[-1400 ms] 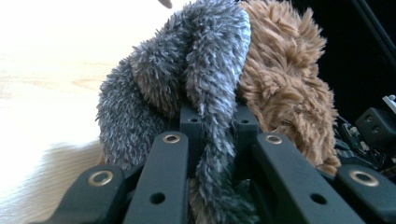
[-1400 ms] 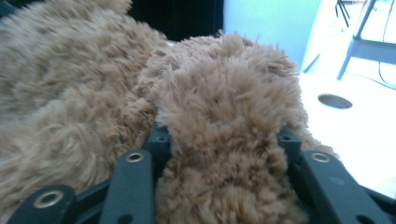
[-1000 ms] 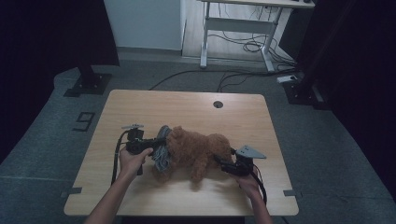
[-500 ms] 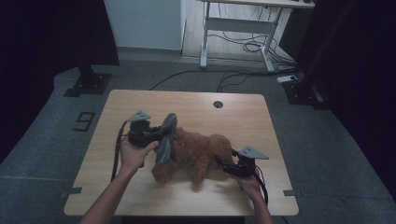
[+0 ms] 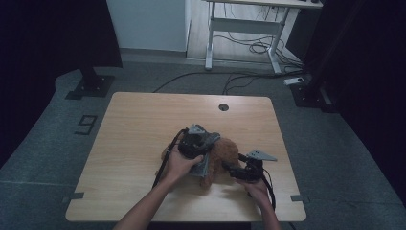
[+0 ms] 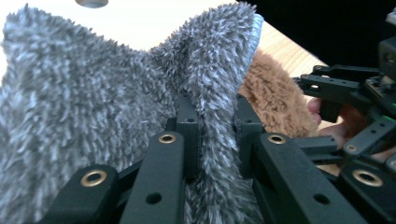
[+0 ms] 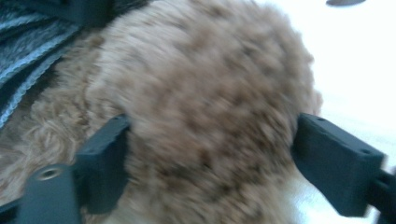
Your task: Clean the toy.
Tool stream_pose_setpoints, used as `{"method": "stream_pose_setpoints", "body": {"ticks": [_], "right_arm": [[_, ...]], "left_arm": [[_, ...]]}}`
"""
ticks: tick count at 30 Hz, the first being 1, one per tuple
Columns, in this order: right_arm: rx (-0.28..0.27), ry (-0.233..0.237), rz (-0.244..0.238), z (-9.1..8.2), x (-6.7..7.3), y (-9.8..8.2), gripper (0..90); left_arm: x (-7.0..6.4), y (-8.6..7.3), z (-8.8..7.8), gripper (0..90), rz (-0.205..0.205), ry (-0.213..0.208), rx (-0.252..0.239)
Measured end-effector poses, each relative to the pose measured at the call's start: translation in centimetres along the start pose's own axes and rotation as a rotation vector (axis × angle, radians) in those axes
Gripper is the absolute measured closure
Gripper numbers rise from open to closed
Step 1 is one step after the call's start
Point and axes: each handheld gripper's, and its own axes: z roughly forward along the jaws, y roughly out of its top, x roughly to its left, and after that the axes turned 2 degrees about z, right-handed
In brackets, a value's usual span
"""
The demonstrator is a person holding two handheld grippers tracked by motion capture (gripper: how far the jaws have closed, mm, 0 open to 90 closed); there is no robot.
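Tabletop (image 5: 143,124): left gripper (image 5: 203,143) carried clamped grey cloth (image 6: 93,116) rightward; right gripper (image 7: 210,163) opening around plush (image 7: 201,93)

One brown plush toy (image 5: 225,155), one grey fuzzy cloth (image 6: 93,116), two grippers, one table (image 5: 134,124).

Shaggy grey cloth (image 6: 93,116), curly brown plush (image 7: 205,102)

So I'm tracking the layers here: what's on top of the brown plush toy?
A grey fuzzy cloth, pinched in the left claw, drapes over the toy. What the cloth and hand cover can't be seen.
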Motion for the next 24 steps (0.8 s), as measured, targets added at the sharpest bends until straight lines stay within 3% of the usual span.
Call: {"method": "stream_pose_setpoints", "body": {"ticks": [1,4,8,12,15,21,24], "right_arm": [[0.008,0.007,0.004,0.0,-0.1,0.0,14.3],[0.018,0.061,-0.017,0.3,0.2,0.0,20.7],[0.025,0.059,-0.066,0.5,1.2,0.1,27.0],[0.030,0.039,-0.063,0.5,1.5,0.0,39.1],[0.020,0.013,-0.082,0.3,1.7,-0.1,46.3],[-0.003,-0.017,-0.109,0.2,2.0,-0.1,50.9],[-0.009,-0.026,-0.118,0.1,2.1,-0.3,51.9]], "left_arm": [[0.5,-0.4,-0.3,77.7,-0.029,-0.016,-0.007],[1.1,-1.5,-0.9,78.0,-0.048,-0.031,-0.004],[1.3,-2.3,-1.5,78.0,-0.059,-0.036,-0.008],[0.8,-2.1,-1.7,77.9,-0.058,-0.023,-0.009],[-0.5,-1.1,-1.6,77.8,-0.013,0.015,-0.016],[-4.7,1.2,1.3,77.6,0.091,0.011,-0.018],[-5.8,1.9,3.0,77.6,0.094,0.005,-0.014]]}}
